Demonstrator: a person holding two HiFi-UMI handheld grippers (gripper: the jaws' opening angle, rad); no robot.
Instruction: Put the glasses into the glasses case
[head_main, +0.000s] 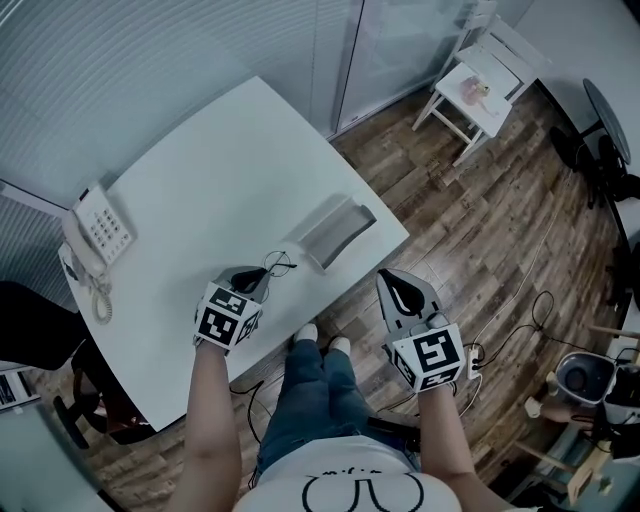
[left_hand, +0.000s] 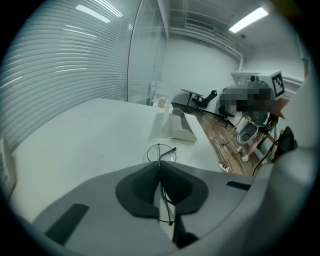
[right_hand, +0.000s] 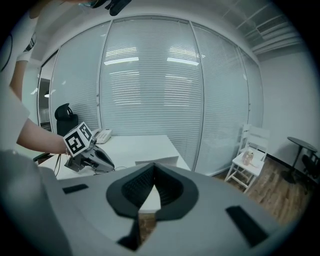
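Observation:
The thin black wire glasses (head_main: 281, 264) lie on the white table (head_main: 210, 190) near its front edge. My left gripper (head_main: 264, 276) is down on them. In the left gripper view my left gripper (left_hand: 159, 165) is shut on a wire arm of the glasses, and one round lens (left_hand: 161, 152) shows just past the tips. The grey glasses case (head_main: 337, 230) stands open a little beyond, toward the table's right corner; in the left gripper view the case (left_hand: 178, 127) is straight ahead. My right gripper (head_main: 402, 292) hangs off the table's edge over the floor, and in its own view it (right_hand: 151, 169) is shut and holds nothing.
A white telephone (head_main: 98, 232) sits at the table's left edge. A white chair (head_main: 478, 85) stands far right by the glass wall. Cables (head_main: 530, 310) trail over the wooden floor, and a bin (head_main: 580, 378) stands at the right. The person's legs are under the front edge.

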